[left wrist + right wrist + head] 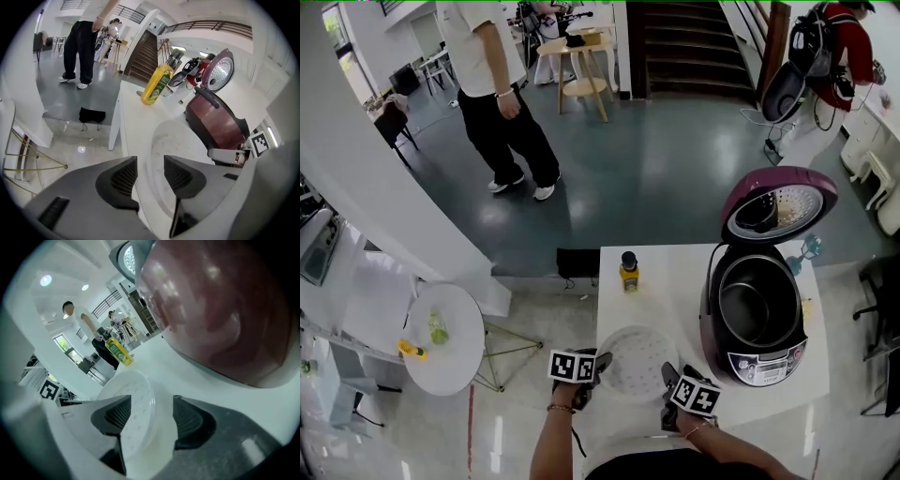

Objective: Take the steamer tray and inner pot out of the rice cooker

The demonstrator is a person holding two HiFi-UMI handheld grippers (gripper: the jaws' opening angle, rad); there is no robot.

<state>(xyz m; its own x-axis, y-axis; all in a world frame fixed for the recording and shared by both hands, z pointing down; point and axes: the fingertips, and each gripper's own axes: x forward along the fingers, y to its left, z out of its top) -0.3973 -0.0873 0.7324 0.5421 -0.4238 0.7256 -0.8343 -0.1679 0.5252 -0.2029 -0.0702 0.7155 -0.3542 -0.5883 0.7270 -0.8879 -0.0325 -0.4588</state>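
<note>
White worktop [675, 272]: the tray [636, 361] lies just before the open cooker [766, 361], the pot [755, 305] inside that cooker. Left gripper [150, 161] and right gripper [151, 404] straddle the tray's rim, jaws apart. Beyond the cooker, grey floor [656, 169], stairs [684, 47], a person [502, 94] standing

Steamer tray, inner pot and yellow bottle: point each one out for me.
steamer tray [636, 361], head view, its perforated floor
inner pot [757, 311], head view, its dark inside
yellow bottle [629, 277], head view, its body below the cap
</note>
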